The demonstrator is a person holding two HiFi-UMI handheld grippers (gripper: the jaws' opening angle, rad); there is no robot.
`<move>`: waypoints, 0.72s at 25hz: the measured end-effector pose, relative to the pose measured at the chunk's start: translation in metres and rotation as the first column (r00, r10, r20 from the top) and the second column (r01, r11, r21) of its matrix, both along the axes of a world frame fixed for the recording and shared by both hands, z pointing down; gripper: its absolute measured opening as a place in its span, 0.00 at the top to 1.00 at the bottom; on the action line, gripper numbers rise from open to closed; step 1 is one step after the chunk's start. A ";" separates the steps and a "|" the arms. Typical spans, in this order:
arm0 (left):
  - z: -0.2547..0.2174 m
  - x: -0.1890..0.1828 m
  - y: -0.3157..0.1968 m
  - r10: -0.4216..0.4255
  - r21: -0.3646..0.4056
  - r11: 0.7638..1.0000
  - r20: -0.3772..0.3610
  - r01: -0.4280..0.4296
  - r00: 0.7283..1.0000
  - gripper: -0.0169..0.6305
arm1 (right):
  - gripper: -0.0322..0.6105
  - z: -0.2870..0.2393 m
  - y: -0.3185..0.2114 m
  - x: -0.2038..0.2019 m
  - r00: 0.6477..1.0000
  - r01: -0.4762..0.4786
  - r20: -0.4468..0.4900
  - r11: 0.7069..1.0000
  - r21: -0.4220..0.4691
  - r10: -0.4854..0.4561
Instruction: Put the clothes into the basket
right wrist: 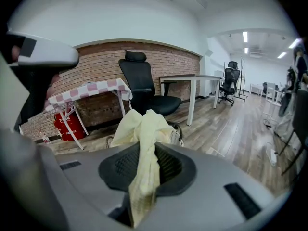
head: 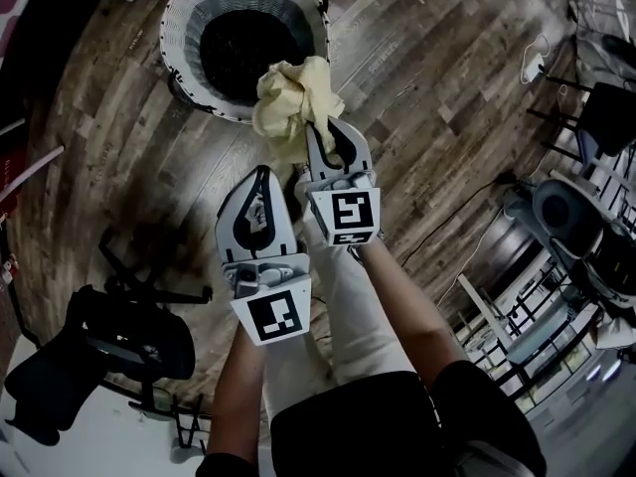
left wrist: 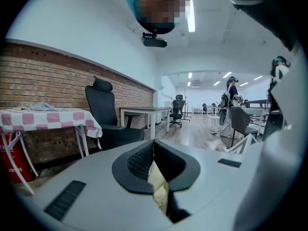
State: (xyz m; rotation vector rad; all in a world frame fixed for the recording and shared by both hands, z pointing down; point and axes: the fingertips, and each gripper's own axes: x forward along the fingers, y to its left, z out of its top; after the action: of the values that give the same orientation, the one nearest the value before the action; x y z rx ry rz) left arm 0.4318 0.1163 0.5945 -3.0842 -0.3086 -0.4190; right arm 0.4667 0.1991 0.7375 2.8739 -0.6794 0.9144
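**Head view.** Nearest the lens are the person's black-clad torso (head: 388, 425) and bare forearms (head: 238, 386), each ending in a grey two-jaw tool with a marker cube. The right gripper (head: 320, 132) reaches furthest forward, its jaws closed on a pale yellow crumpled cloth (head: 293, 97). The cloth bunches beyond the fingertips, and in the picture it overlaps the near rim of a round white woven basket with a dark interior (head: 184, 13). The left gripper (head: 262, 172) lies just beside the right one, slightly behind it. Its tip is near the cloth's lower fold. A brown wood-plank floor (head: 447, 97) lies beneath, and a black office chair (head: 129, 341) stands at the lower left.

**Left gripper view.** The jaws meet at their tips. A narrow strip of the cloth (left wrist: 159, 189) is caught in the slot behind them, so this tool (left wrist: 153, 146) also grips the fabric. Beyond stand another black office chair (left wrist: 103, 114), a table under a red-and-white checked cover (left wrist: 48, 119) and a brick wall (left wrist: 48, 76).

**Right gripper view.** The black pads (right wrist: 171, 165) stand narrowly apart and clamp the cloth (right wrist: 142, 129), which rises in a knot above them and trails down toward the camera. The basket's white weave (right wrist: 177, 134) shows just behind the cloth, on the floor. The brick wall (right wrist: 159, 57) and a white table (right wrist: 187, 78) form the background.
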 end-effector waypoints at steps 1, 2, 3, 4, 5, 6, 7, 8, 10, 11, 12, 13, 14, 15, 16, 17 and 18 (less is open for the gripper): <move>0.002 0.002 0.001 -0.001 -0.002 1.000 0.000 0.001 1.000 0.95 | 0.83 0.007 -0.001 0.002 1.000 0.006 0.010 1.000 -0.004 -0.006; 0.003 0.003 0.002 -0.001 -0.004 1.000 0.000 0.001 1.000 0.95 | 0.83 0.014 -0.001 0.004 1.000 0.011 0.021 1.000 -0.009 -0.011; 0.005 0.004 0.003 0.001 -0.004 1.000 0.001 -0.001 1.000 0.95 | 0.83 0.021 0.000 0.007 0.999 0.015 0.032 1.000 -0.016 -0.014; 0.006 0.005 0.004 0.004 -0.002 1.000 0.004 -0.004 1.000 0.95 | 0.83 0.027 0.000 0.009 0.999 0.018 0.043 1.000 -0.022 -0.017; 0.007 0.005 0.004 0.007 -0.001 1.000 0.007 -0.007 1.000 0.95 | 0.83 0.033 0.000 0.011 0.998 0.021 0.053 0.999 -0.028 -0.019; 0.008 0.005 0.005 0.008 -0.001 1.000 0.010 -0.008 1.000 0.95 | 0.83 0.038 0.000 0.012 0.998 0.023 0.063 0.999 -0.033 -0.021; 0.010 0.005 0.005 0.007 -0.002 1.000 0.014 -0.007 1.000 0.95 | 0.83 0.042 0.001 0.013 0.997 0.024 0.071 0.999 -0.037 -0.022; 0.012 0.005 0.006 0.005 -0.004 1.000 0.018 -0.005 1.000 0.95 | 0.83 0.047 0.001 0.014 0.997 0.026 0.079 0.999 -0.040 -0.023; 0.016 0.007 0.005 0.001 -0.006 1.000 0.024 -0.001 1.000 0.95 | 0.83 0.056 0.001 0.016 0.995 0.031 0.092 0.998 -0.048 -0.027; 0.018 0.008 0.005 -0.002 -0.006 1.000 0.026 0.002 1.000 0.95 | 0.83 0.061 0.000 0.017 0.995 0.035 0.098 0.998 -0.053 -0.030; 0.020 0.010 0.004 -0.007 -0.005 1.000 0.027 0.007 1.000 0.95 | 0.83 0.067 -0.001 0.017 0.994 0.041 0.104 0.997 -0.061 -0.035; 0.022 0.011 0.003 -0.014 -0.003 1.000 0.031 0.014 0.999 0.95 | 0.83 0.073 -0.002 0.017 0.993 0.049 0.110 0.996 -0.068 -0.041; 0.024 0.012 0.003 -0.024 -0.004 1.000 0.037 0.024 0.999 0.95 | 0.82 0.078 -0.003 0.017 0.992 0.057 0.117 0.996 -0.075 -0.048; 0.026 0.013 0.002 -0.035 -0.007 0.999 0.041 0.035 0.999 0.95 | 0.82 0.083 -0.003 0.016 0.991 0.065 0.126 0.995 -0.081 -0.054; 0.028 0.014 0.001 -0.046 -0.011 0.999 0.044 0.046 0.998 0.95 | 0.82 0.088 -0.003 0.014 0.989 0.072 0.134 0.994 -0.087 -0.060; 0.029 0.015 0.001 -0.056 -0.016 0.998 0.046 0.056 0.997 0.95 | 0.82 0.093 -0.003 0.013 0.988 0.080 0.141 0.993 -0.092 -0.067; 0.030 0.017 0.000 -0.062 -0.019 0.998 0.047 0.063 0.997 0.95 | 0.82 0.097 -0.003 0.012 0.986 0.088 0.149 0.991 -0.096 -0.073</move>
State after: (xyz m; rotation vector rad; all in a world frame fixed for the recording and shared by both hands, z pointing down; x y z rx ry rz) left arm 0.4486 0.1164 0.6245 -3.1150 -0.2185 -0.4930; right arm 0.4785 0.1957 0.8348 2.6898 -0.7319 1.1199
